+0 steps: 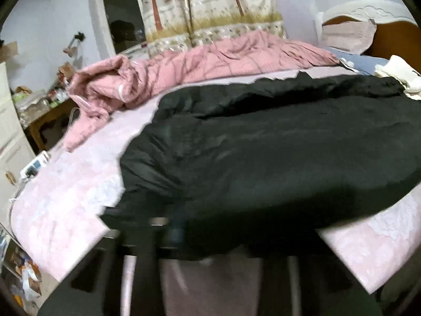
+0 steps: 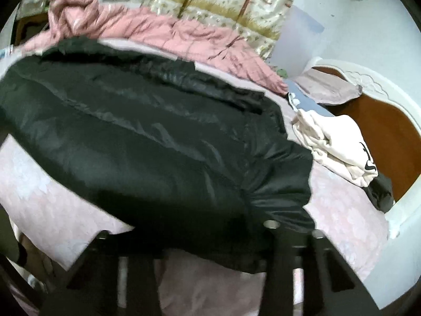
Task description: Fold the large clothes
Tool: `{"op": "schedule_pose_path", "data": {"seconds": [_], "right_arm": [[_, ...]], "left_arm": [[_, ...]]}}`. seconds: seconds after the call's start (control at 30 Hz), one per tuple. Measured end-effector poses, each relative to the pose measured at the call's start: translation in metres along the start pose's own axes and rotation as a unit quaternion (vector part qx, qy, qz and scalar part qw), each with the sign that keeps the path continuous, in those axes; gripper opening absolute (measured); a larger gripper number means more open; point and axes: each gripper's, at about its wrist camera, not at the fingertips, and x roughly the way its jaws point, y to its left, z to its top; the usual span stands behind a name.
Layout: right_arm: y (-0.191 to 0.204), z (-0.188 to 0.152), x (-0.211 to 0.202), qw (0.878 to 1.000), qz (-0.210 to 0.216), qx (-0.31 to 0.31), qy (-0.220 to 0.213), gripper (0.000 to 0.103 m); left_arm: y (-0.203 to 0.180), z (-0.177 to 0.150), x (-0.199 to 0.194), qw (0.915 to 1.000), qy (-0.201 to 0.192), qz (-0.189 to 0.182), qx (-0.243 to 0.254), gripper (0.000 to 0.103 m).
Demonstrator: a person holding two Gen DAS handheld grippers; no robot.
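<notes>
A large black padded jacket (image 1: 263,158) lies spread on the pink bed sheet (image 1: 65,197). In the left wrist view its near hem drapes over my left gripper (image 1: 210,245), and the fingertips are hidden under the fabric. The image is blurred. In the right wrist view the same jacket (image 2: 147,142) fills the middle, and its near edge covers my right gripper (image 2: 215,247). The dark fingers (image 2: 276,237) reach into the hem. Whether either gripper pinches the cloth is hidden.
A crumpled pink quilt (image 1: 210,58) lies along the far side of the bed. Folded white clothes (image 2: 339,144) sit by the wooden headboard (image 2: 381,137). A cluttered table (image 1: 44,110) stands left of the bed. Patterned curtains (image 1: 210,5) hang behind.
</notes>
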Motion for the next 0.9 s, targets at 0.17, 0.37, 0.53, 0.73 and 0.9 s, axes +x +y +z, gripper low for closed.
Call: {"op": "schedule_pose_path", "data": {"seconds": [0.17, 0.37, 0.53, 0.73, 0.9], "right_arm": [[-0.022, 0.001, -0.028, 0.997, 0.041, 0.06, -0.031, 0.017], [-0.027, -0.022, -0.05, 0.996, 0.055, 0.071, -0.026, 0.022], [-0.035, -0.024, -0.052, 0.995, 0.032, 0.089, -0.027, 0.06], [-0.05, -0.02, -0.049, 0.993, 0.021, 0.112, -0.031, 0.079], [-0.055, -0.003, -0.048, 0.994, 0.015, 0.098, -0.046, 0.081]], "left_arm": [[0.011, 0.002, -0.035, 0.9992, -0.021, -0.021, -0.027, 0.013], [0.012, -0.01, -0.059, 0.9995, -0.007, -0.019, -0.024, 0.019], [0.021, -0.006, -0.057, 0.9991, -0.01, 0.01, -0.041, 0.068], [0.048, -0.002, -0.048, 0.9943, -0.001, 0.004, -0.106, 0.092], [0.044, 0.016, -0.044, 0.9967, -0.024, 0.018, -0.076, 0.093]]}}
